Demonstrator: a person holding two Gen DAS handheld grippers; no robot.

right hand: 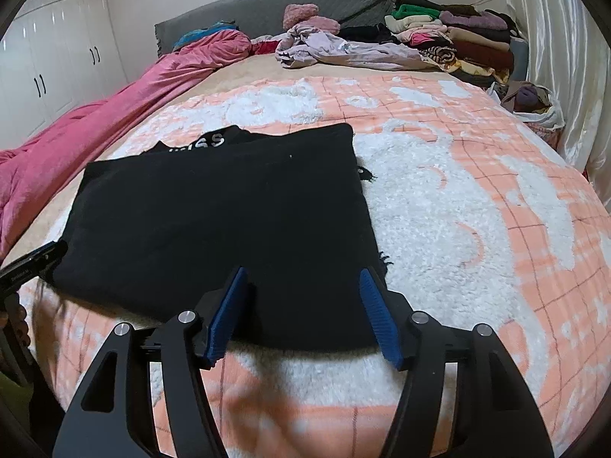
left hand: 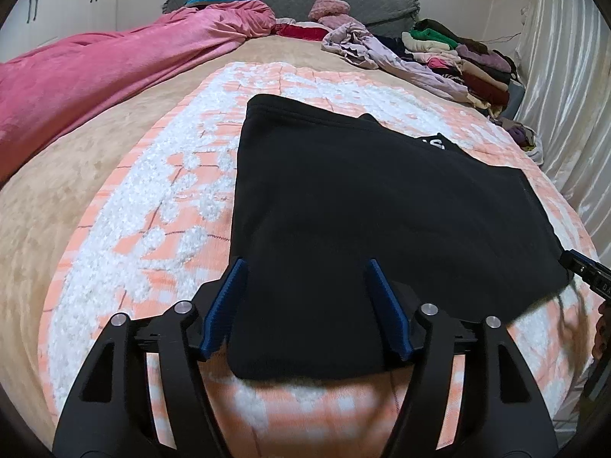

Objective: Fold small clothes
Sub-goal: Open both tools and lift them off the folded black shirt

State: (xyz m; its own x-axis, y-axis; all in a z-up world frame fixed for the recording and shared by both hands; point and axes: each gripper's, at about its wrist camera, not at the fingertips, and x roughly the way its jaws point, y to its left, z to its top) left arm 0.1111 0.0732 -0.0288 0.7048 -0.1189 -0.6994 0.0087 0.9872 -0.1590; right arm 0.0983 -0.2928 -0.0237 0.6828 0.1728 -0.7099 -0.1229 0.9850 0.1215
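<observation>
A black garment (left hand: 362, 198) with white lettering lies folded flat on an orange-and-white fluffy blanket (left hand: 152, 206) on the bed. It also shows in the right wrist view (right hand: 221, 213). My left gripper (left hand: 305, 267) is open, its blue fingers (left hand: 229, 305) spread over the garment's near left corner, holding nothing. My right gripper (right hand: 303, 274) is open, its blue fingers (right hand: 378, 316) spread over the garment's near right corner. The right gripper's tip shows at the right edge of the left wrist view (left hand: 584, 271).
A pink blanket (left hand: 95, 76) lies along the bed's left side. A lilac garment (right hand: 343, 51) and a pile of folded clothes (right hand: 458, 38) sit at the far right by the grey headboard (right hand: 286, 0). A curtain (left hand: 573, 95) hangs on the right. White cupboards (right hand: 49, 57) stand on the left.
</observation>
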